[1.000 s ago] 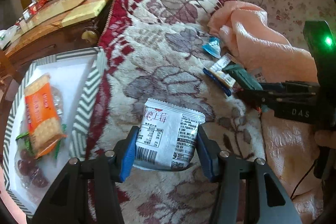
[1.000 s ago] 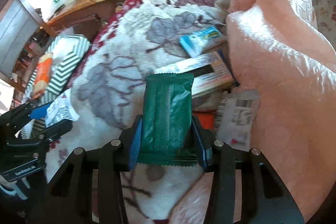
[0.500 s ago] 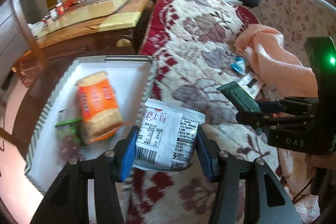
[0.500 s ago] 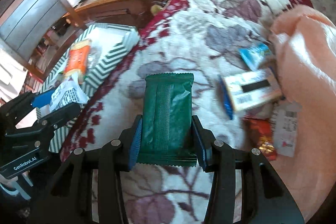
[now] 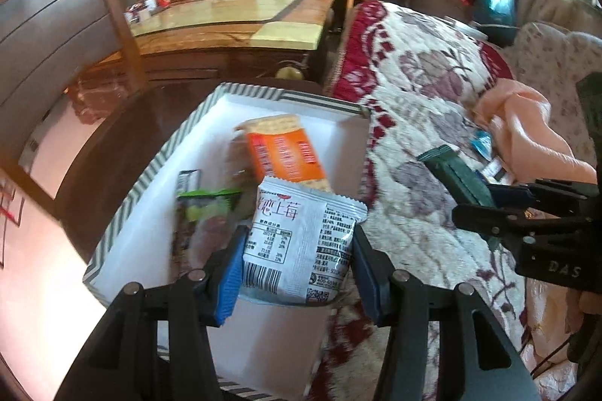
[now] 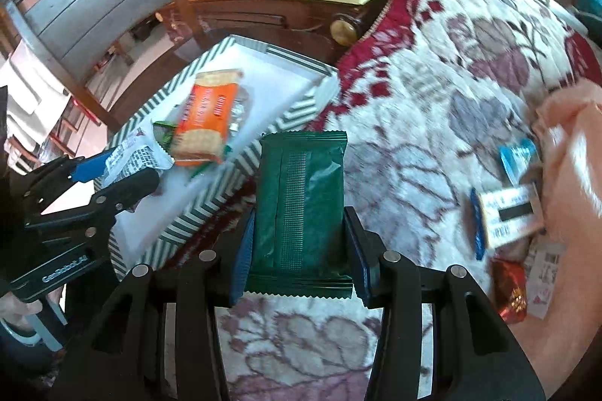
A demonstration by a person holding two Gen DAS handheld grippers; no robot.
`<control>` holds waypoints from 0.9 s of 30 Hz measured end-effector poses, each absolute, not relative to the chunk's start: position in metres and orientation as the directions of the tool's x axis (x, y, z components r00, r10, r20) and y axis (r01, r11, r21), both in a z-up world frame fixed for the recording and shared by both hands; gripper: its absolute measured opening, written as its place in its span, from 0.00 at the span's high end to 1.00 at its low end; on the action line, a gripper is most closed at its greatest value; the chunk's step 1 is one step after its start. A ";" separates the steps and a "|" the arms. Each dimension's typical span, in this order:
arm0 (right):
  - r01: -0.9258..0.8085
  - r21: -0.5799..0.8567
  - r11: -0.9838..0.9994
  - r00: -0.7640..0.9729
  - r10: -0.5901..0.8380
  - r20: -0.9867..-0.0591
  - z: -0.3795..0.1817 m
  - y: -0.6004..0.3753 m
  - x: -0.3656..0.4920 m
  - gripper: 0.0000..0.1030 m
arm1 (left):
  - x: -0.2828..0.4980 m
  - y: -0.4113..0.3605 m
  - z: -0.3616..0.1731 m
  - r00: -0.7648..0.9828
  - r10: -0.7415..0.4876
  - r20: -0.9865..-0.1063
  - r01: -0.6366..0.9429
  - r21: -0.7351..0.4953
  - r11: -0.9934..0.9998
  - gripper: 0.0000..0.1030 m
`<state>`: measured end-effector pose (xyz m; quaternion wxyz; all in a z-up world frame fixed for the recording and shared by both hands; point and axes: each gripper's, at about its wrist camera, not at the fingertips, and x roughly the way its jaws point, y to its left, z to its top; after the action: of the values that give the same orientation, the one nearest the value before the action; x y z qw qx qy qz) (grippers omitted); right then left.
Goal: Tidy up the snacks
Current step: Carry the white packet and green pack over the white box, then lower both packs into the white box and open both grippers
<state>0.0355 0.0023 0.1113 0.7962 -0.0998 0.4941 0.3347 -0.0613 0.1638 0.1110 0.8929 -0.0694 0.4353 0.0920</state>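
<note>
My left gripper [image 5: 297,273] is shut on a white snack packet [image 5: 301,243] and holds it over the striped box [image 5: 150,190]. The box holds an orange cracker pack [image 5: 284,156] and a green-topped packet [image 5: 203,209]. My right gripper [image 6: 299,258] is shut on a dark green snack packet [image 6: 301,209], above the floral blanket [image 6: 432,122] just right of the box [image 6: 210,209]. The left gripper with its white packet [image 6: 131,156] shows in the right wrist view. The green packet [image 5: 455,179] shows in the left wrist view.
More snacks lie on the blanket at the right: a blue packet [image 6: 519,156], a white and blue pack [image 6: 504,216], a red packet [image 6: 510,288]. A peach cloth [image 6: 572,175] lies beside them. A wooden table [image 5: 233,21] stands behind the box.
Both grippers have moved left from the snack pile toward the striped box. The left gripper's white packet has gone from over the blanket to over the box. Both grips are unchanged.
</note>
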 end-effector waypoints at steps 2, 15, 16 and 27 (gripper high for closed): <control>-0.647 0.166 0.744 0.285 0.438 -0.853 0.114 0.011 0.033 0.58 | -0.064 0.171 0.112 0.605 0.112 -0.789 -0.243 -0.048 0.969 0.47; -0.729 0.146 0.669 0.247 0.456 -0.855 0.120 0.065 0.018 0.58 | -0.078 0.211 0.107 0.592 0.159 -0.791 -0.342 -0.068 0.937 0.47; -0.733 0.145 0.664 0.243 0.455 -0.857 0.119 0.068 0.017 0.58 | -0.078 0.214 0.105 0.588 0.160 -0.793 -0.348 -0.069 0.935 0.47; -0.776 0.175 0.606 0.165 0.462 -0.871 0.103 0.105 0.005 0.58 | -0.086 0.236 0.095 0.563 0.188 -0.804 -0.407 -0.072 0.911 0.47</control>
<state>0.0054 0.1050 0.1029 0.7466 -0.1582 0.4956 0.4146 -0.0859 0.2357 0.0955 0.8751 -0.1258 0.4352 0.1701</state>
